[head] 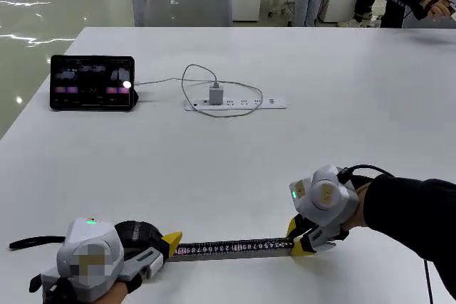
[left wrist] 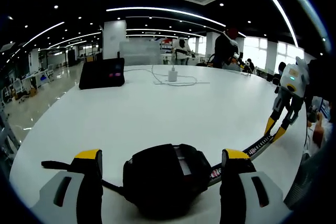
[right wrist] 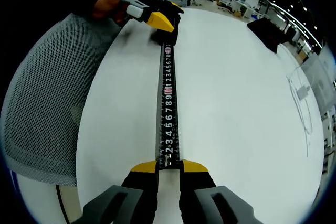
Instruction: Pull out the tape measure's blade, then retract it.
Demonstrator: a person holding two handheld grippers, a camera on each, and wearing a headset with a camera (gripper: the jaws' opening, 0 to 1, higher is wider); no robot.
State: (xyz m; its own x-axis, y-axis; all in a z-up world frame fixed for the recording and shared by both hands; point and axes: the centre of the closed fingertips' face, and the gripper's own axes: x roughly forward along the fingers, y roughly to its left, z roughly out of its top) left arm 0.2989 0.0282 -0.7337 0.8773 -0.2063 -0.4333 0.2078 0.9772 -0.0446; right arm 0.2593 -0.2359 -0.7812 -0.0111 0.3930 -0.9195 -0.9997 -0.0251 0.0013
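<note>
The black tape measure case [left wrist: 167,179] sits between the yellow-tipped jaws of my left gripper [left wrist: 163,162], which is shut on it; in the head view the case [head: 137,236] lies at the table's near left with the left gripper [head: 162,247] around it. Its dark numbered blade [head: 231,248] runs rightward along the table to my right gripper [head: 303,241], which is shut on the blade's end. In the right gripper view the blade [right wrist: 168,103] stretches straight away from the pinched tips of the right gripper [right wrist: 168,167] to the case [right wrist: 167,29].
A tablet [head: 92,82] stands at the far left of the white table [head: 285,147]. A white power strip [head: 235,104] with a charger and looped cable lies mid-table. A grey mesh chair back [right wrist: 47,103] is beside the table's edge. People stand beyond the far edge.
</note>
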